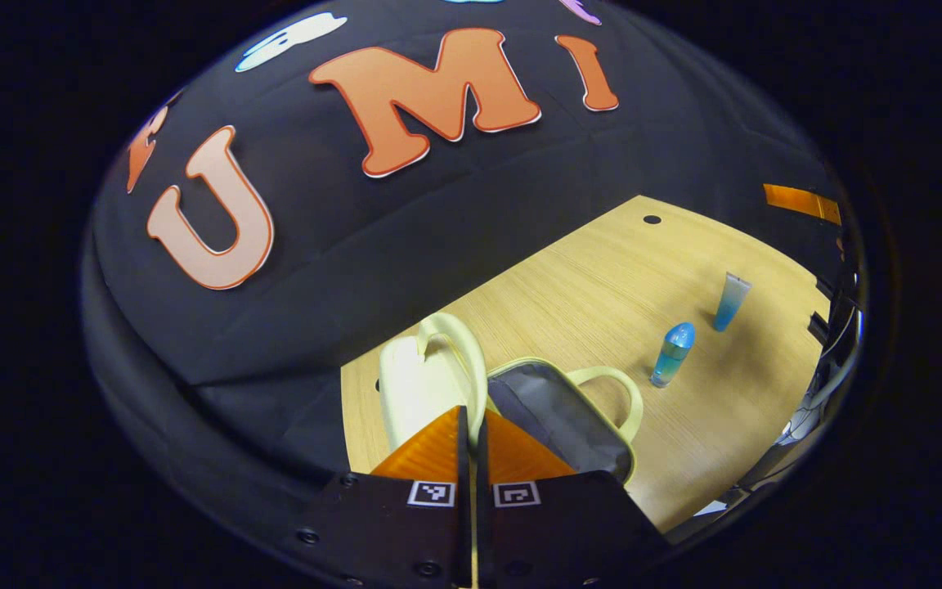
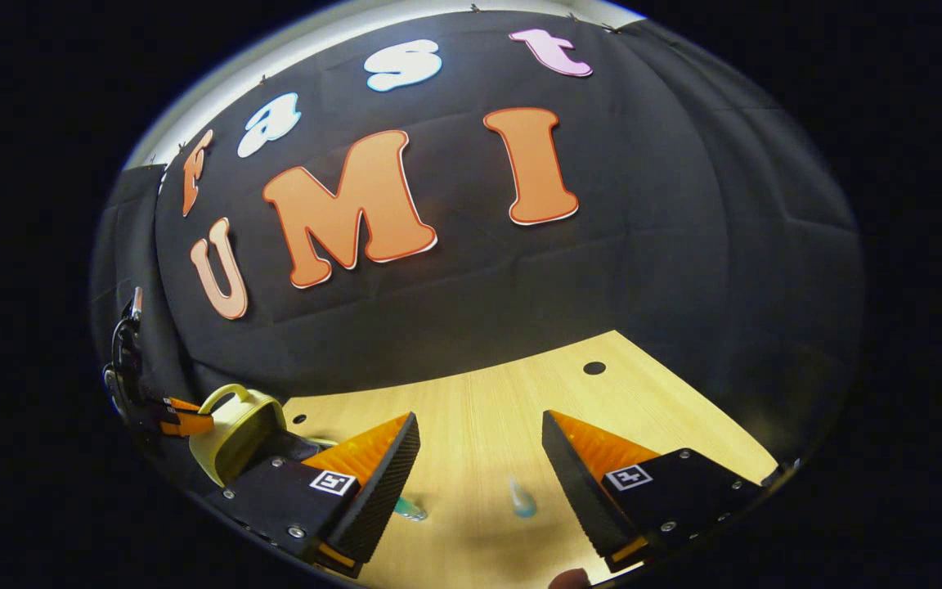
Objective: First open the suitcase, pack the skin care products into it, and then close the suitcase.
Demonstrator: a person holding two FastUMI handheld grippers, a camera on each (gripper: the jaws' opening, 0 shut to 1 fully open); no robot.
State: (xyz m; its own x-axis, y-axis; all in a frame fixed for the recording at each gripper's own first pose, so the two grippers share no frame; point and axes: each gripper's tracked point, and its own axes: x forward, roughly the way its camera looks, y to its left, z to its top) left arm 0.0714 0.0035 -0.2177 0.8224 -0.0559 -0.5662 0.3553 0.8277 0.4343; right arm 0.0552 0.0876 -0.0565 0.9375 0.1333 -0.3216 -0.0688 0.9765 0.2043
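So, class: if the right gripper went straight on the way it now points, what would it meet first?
Probably the wooden table. The right gripper is open and tilted down, and a small blue tube lies between its fingers, so it may reach that first; depth is unclear.

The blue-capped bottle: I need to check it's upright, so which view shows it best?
The left gripper view: the blue-capped bottle stands upright and whole on the table. The right gripper view shows only a blurred blue shape, cut off by the claw finger.
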